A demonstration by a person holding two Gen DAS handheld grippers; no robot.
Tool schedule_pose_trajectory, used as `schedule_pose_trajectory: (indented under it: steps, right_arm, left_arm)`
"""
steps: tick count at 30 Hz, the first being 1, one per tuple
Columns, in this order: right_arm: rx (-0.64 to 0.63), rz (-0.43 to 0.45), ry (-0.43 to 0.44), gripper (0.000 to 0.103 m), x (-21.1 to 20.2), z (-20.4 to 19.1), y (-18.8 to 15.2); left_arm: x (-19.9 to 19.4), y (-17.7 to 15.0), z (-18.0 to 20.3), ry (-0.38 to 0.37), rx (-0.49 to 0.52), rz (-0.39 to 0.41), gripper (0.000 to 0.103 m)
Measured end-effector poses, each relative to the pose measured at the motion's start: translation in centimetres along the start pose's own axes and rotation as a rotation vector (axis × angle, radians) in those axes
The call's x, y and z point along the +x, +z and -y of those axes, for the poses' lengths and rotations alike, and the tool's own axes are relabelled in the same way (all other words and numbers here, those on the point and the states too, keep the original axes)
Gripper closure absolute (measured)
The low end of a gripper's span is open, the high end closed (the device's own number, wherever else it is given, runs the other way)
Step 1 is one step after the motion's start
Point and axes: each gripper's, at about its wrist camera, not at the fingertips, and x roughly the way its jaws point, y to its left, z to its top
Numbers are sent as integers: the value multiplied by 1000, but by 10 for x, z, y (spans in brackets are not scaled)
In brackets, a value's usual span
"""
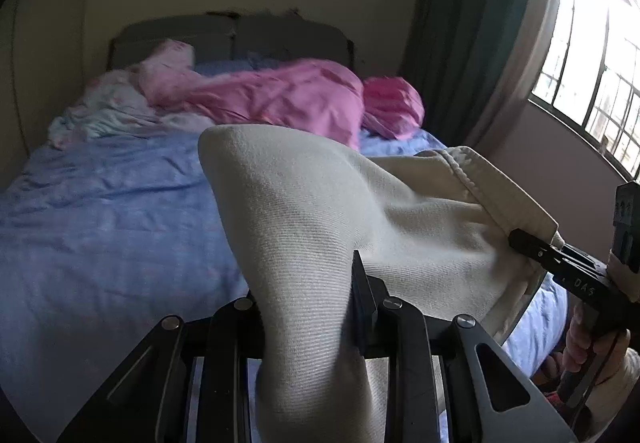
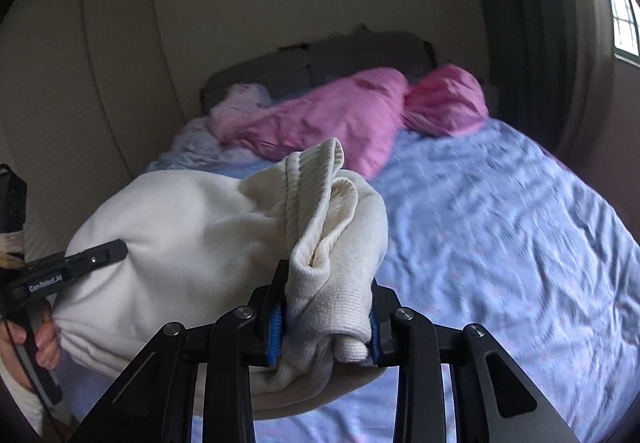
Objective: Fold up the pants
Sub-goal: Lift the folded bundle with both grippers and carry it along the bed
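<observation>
Gripping cream pants (image 1: 320,203) in both tongs, left tongs (image 1: 308,307) and right tongs (image 2: 326,319) clenched on bunched fabric, raised above blue-sheeted bed (image 2: 500,223).

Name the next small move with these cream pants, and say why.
Probably draw the two hands apart so the cloth hangs flat. The left gripper and the right gripper are each clamped on the cream pants, which bunch in folds between them, lifted over the blue bedsheet. Spread out, they could be laid down for folding.
</observation>
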Motion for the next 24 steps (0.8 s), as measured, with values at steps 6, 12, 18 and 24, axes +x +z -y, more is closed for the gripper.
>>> schedule_pose_trajectory:
  steps: [6, 12, 18, 24]
  right_arm:
    - [-52, 15, 61, 71, 12, -72, 9]
    - [-100, 25, 135, 71, 42, -149, 10]
    - [-144, 2, 216, 71, 86, -235, 1]
    - [-186, -39, 298, 71, 130, -316, -17]
  left_arm:
    - [-37, 0, -62, 101, -21, 38, 76]
    - [-61, -4, -145, 200, -99, 27, 76]
    - [-76, -13, -226, 335, -142, 18, 76]
    - [-88, -28, -303, 475, -137, 16, 76]
